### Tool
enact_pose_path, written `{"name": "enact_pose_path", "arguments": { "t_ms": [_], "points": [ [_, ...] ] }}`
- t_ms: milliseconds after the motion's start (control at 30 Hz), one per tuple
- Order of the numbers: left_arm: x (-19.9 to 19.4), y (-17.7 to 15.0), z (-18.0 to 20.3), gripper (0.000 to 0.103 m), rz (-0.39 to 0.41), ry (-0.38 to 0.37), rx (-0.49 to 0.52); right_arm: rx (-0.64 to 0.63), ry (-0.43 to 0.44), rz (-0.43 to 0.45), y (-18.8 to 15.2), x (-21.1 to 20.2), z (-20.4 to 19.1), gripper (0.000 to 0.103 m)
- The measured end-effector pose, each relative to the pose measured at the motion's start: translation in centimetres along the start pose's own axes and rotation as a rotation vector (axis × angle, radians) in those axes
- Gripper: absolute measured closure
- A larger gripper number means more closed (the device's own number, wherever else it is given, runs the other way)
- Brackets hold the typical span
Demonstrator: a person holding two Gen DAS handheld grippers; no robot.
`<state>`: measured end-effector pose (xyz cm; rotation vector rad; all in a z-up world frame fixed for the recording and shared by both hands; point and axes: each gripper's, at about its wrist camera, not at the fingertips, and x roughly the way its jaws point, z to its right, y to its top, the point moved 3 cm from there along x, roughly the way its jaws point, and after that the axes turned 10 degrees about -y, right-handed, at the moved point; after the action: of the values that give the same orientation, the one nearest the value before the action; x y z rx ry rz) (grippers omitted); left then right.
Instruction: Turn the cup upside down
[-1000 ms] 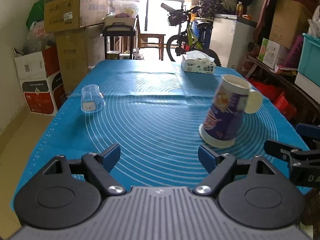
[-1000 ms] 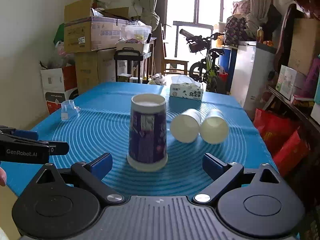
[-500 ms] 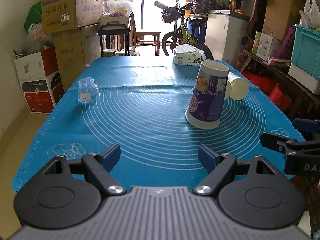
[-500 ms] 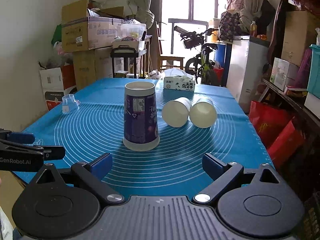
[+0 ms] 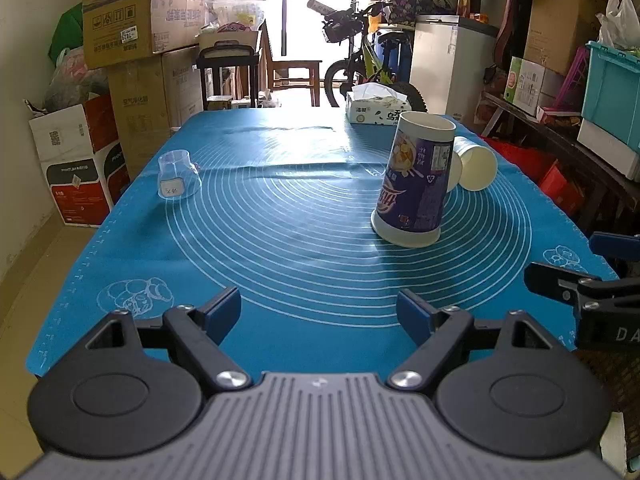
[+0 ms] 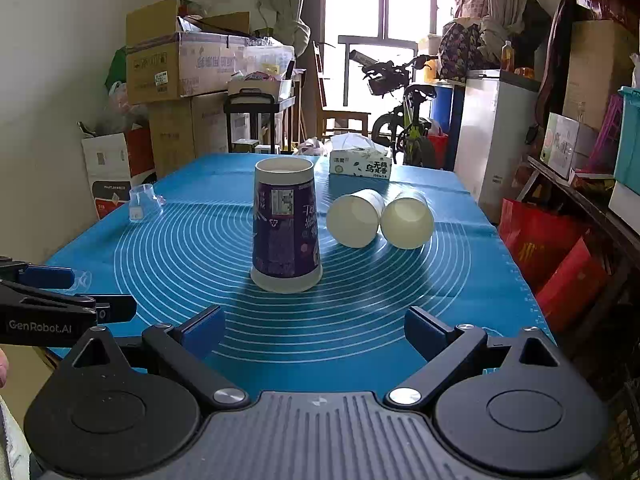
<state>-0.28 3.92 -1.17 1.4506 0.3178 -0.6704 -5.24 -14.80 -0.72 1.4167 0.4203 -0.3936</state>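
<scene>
A tall purple printed paper cup [image 5: 414, 184] stands upside down, wide rim on the blue mat [image 5: 280, 240]; it also shows in the right wrist view [image 6: 286, 226]. My left gripper [image 5: 318, 312] is open and empty, near the mat's front edge, left of and well short of the cup. My right gripper [image 6: 314, 330] is open and empty, directly in front of the cup with a gap between. Each gripper shows at the edge of the other's view.
Two plain white paper cups [image 6: 354, 220] [image 6: 408, 224] lie on their sides behind the purple cup. A small clear plastic cup [image 5: 176, 176] sits upside down at the mat's left. A tissue box [image 5: 376, 108] stands at the far end. Boxes and clutter surround the table.
Both grippers have drawn back from the purple cup toward the mat's front edge. The cup stays upside down in place and looks smaller and farther away.
</scene>
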Motion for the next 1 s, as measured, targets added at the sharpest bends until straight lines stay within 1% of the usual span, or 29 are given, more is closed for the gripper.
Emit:
{"name": "enact_pose_path", "arguments": {
  "t_ms": [1000],
  "points": [
    [0.14, -0.29, 0.07, 0.018, -0.012, 0.001, 0.001, -0.001, 0.0, -0.012, -0.29, 0.37, -0.04, 0.005]
  ]
}}
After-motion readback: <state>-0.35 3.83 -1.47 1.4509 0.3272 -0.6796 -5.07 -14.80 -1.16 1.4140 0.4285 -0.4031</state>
